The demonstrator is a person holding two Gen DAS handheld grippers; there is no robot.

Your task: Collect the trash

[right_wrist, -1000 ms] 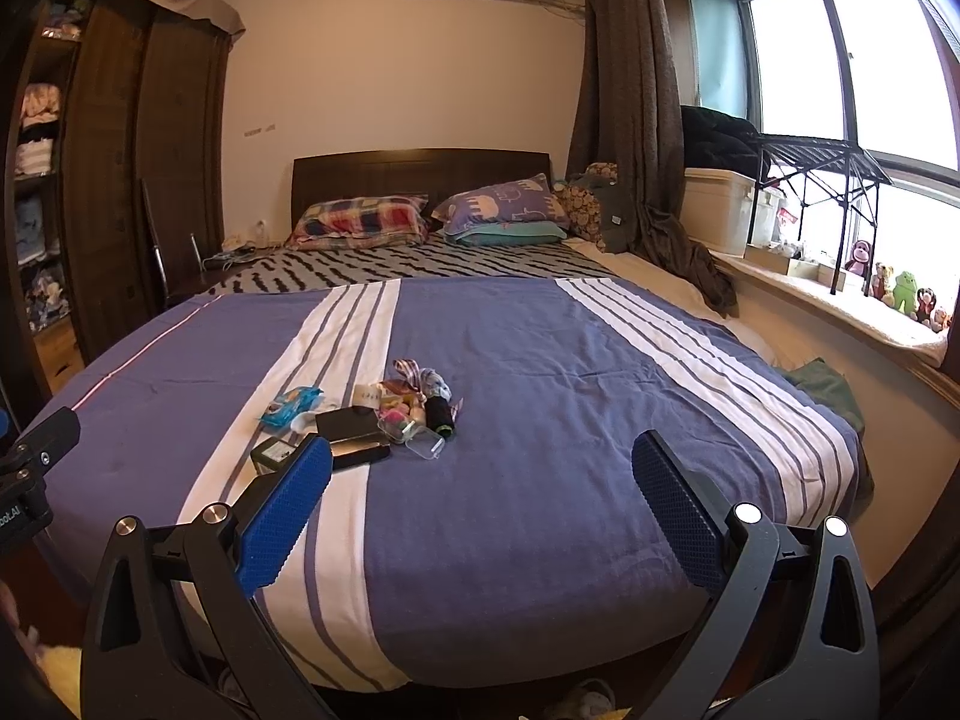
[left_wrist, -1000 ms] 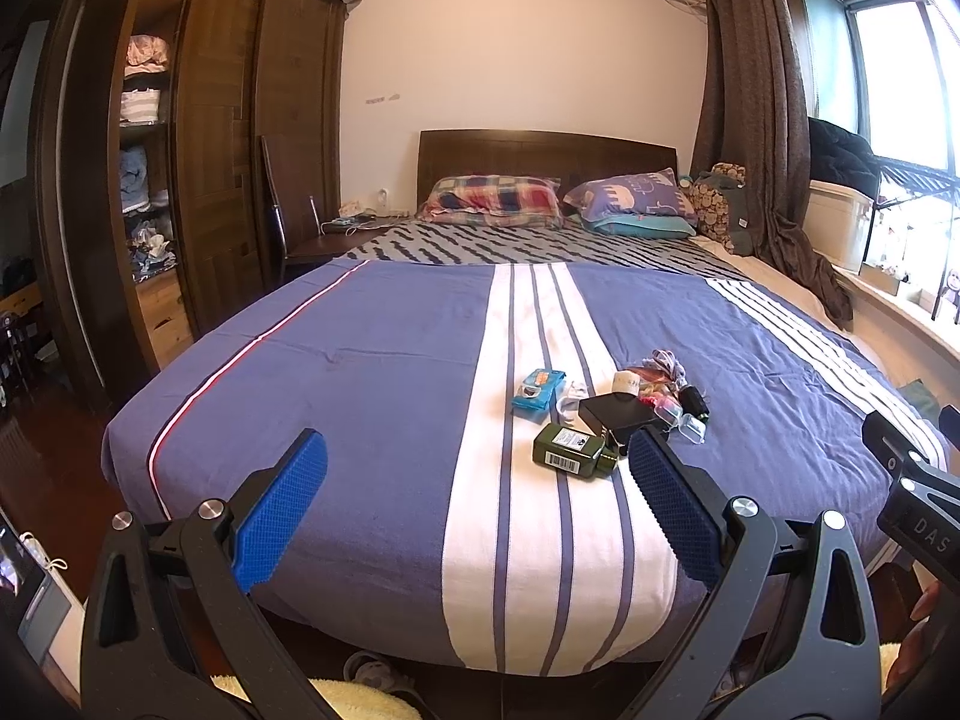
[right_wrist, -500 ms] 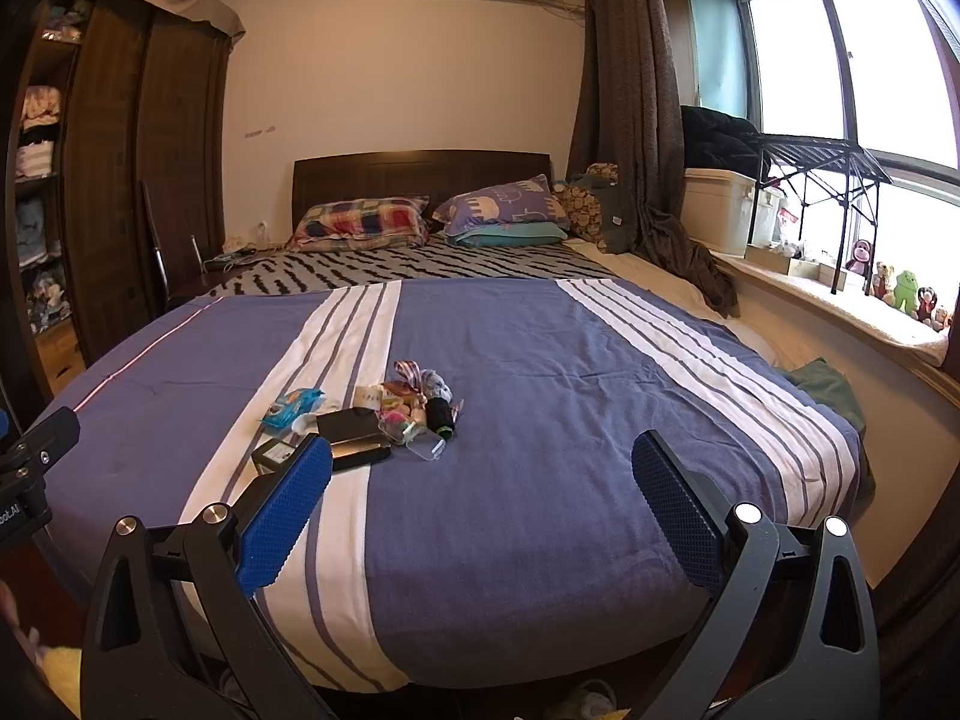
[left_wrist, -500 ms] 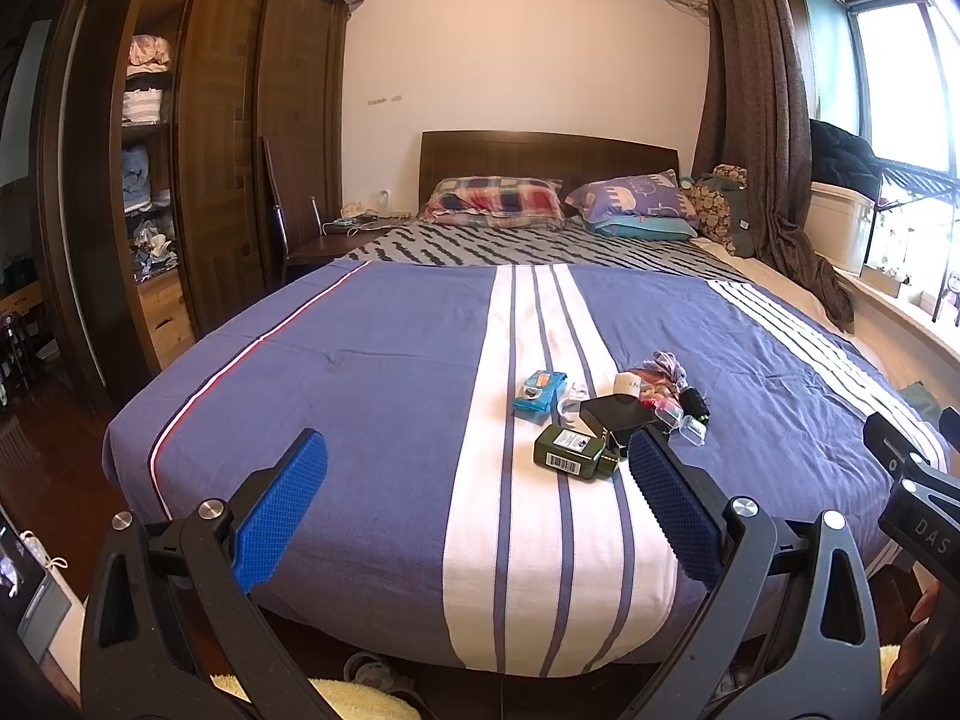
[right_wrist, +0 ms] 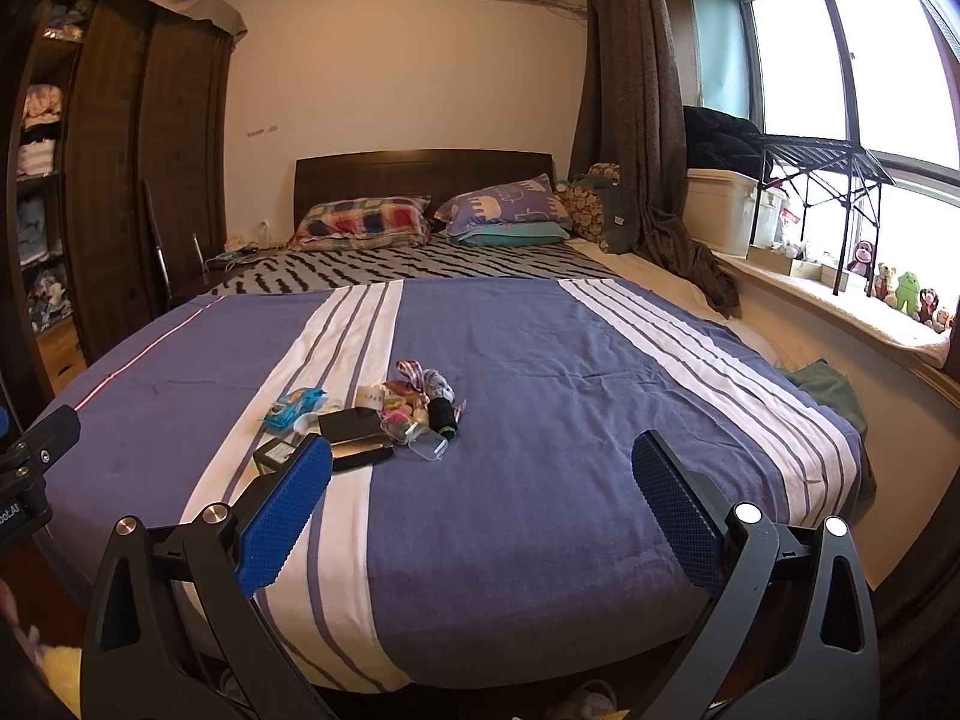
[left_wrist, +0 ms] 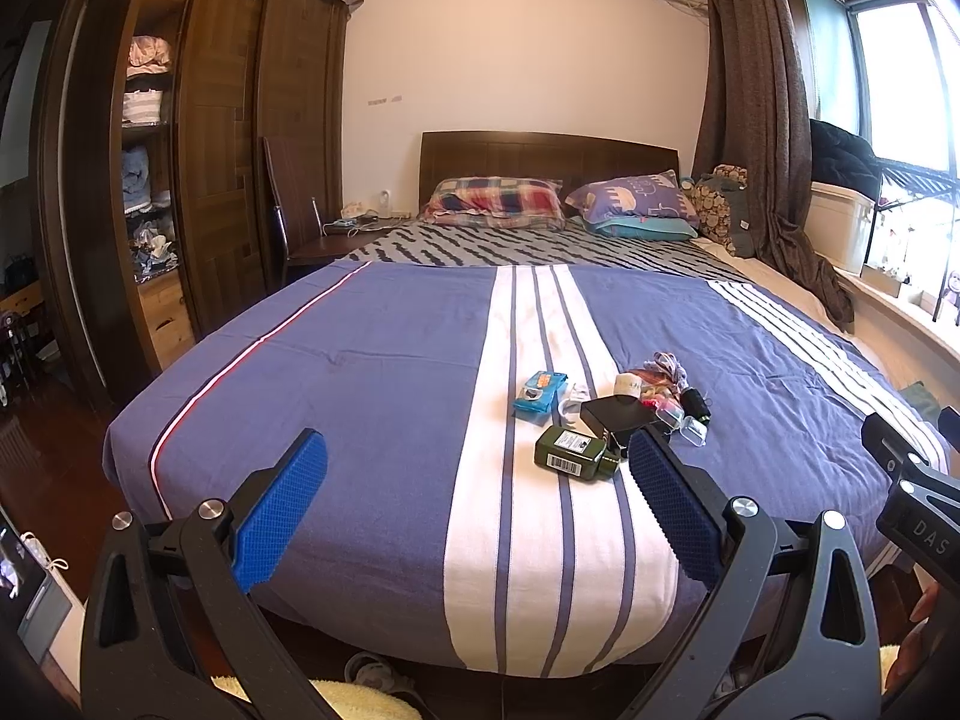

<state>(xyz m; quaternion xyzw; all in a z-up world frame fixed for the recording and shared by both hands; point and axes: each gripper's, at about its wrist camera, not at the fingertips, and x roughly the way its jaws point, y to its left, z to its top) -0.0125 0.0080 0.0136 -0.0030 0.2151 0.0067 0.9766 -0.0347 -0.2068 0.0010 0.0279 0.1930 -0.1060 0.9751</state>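
A small heap of trash lies on the blue striped bedspread (left_wrist: 372, 372): a green box (left_wrist: 573, 453), a black box (left_wrist: 618, 417), a blue packet (left_wrist: 540, 390), a white cup (left_wrist: 628, 385), clear plastic pieces (left_wrist: 690, 429) and coloured wrappers. The same heap shows in the right wrist view, with the black box (right_wrist: 354, 429) and a black spool (right_wrist: 443, 417). My left gripper (left_wrist: 477, 513) is open and empty, short of the heap. My right gripper (right_wrist: 480, 510) is open and empty, to the heap's right.
Pillows (left_wrist: 498, 201) and a wooden headboard (left_wrist: 546, 150) stand at the far end. A dark wardrobe (left_wrist: 228, 138) and a chair (left_wrist: 294, 204) are on the left. A curtain (right_wrist: 636, 120), storage box (right_wrist: 726, 210) and window ledge with toys (right_wrist: 900, 294) are on the right.
Both views have shifted very slightly; the heap and both open grippers look the same as before.
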